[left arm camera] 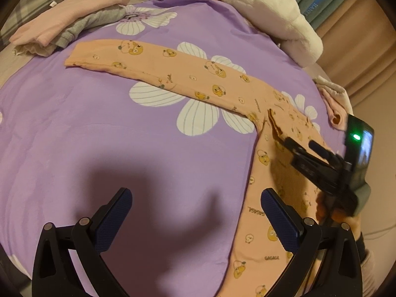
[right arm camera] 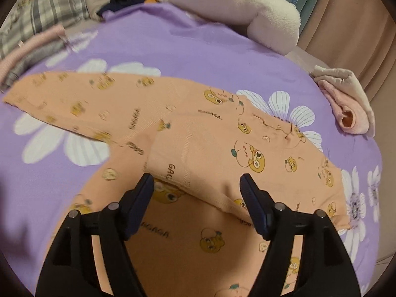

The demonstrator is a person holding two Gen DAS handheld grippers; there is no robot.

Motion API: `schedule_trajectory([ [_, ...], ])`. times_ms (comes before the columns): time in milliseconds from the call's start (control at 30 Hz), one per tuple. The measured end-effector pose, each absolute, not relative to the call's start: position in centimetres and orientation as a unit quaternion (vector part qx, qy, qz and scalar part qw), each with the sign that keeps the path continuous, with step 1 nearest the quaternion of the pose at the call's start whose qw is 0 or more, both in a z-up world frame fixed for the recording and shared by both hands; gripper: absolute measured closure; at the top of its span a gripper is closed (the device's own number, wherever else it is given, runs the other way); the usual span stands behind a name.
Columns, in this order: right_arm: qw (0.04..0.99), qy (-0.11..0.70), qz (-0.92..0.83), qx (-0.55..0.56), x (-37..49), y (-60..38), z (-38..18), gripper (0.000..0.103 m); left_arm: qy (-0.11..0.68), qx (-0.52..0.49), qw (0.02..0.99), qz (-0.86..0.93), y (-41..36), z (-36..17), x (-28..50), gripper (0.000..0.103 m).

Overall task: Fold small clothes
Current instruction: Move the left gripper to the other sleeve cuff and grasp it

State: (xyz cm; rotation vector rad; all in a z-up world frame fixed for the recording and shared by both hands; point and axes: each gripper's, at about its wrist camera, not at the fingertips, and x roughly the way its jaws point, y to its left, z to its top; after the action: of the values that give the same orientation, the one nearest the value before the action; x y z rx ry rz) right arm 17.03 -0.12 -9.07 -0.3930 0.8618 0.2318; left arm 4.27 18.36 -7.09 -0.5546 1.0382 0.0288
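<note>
Peach trousers [left arm camera: 173, 66] printed with cartoon bears lie flat on the purple flowered bedsheet [left arm camera: 86, 123], one leg stretched to the far left, the other running toward me. My left gripper [left arm camera: 195, 195] is open above bare sheet, its right finger at the near leg's edge. At the right of the left wrist view, my right gripper [left arm camera: 300, 144] hovers over the waist end. In the right wrist view the waist part is folded over the trousers [right arm camera: 198, 128]. The fold's edge lies below my open right gripper [right arm camera: 196, 180], and the pads do not press it.
A stack of folded pink and grey clothes [left arm camera: 61, 27] sits at the back left. A white plush toy [left arm camera: 267, 10] lies along the back right. A folded pink and beige piece [right arm camera: 346, 104] rests at the sheet's right edge, curtains behind it.
</note>
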Motion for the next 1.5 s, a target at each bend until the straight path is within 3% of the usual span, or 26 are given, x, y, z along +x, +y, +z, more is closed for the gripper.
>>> schedule_trajectory([
  [400, 0.883, 0.434, 0.176, 0.018, 10.4, -5.6, -6.7, 0.023, 0.474, -0.359, 0.802, 0.051, 23.1, -8.3, 3.0, 0.000],
  [567, 0.881, 0.427, 0.179, 0.096, 7.6, -7.9, -6.6, 0.022, 0.419, -0.473, 0.772, 0.066, 28.4, -9.0, 2.6, 0.000],
  [833, 0.883, 0.422, 0.161, 0.130, 5.6, -10.5, -6.5, 0.022, 0.325, -0.580, 0.746, 0.037, 34.9, -10.7, 4.7, 0.000],
  [1200, 0.887, 0.419, 0.123, 0.149, 5.0, -13.5, -6.2, 0.022, 0.262, -0.634, 0.727, -0.002, 38.4, -13.2, 8.8, 0.003],
  [1333, 0.889, 0.423, 0.107, 0.140, 5.1, -14.1, -6.5, 0.022, 0.243, -0.638, 0.731, -0.001, 39.2, -13.5, 10.3, 0.005],
  [1500, 0.883, 0.439, 0.099, 0.135, 5.8, -14.0, -7.5, 0.022, 0.239, -0.637, 0.733, 0.008, 39.5, -14.1, 11.6, 0.026],
])
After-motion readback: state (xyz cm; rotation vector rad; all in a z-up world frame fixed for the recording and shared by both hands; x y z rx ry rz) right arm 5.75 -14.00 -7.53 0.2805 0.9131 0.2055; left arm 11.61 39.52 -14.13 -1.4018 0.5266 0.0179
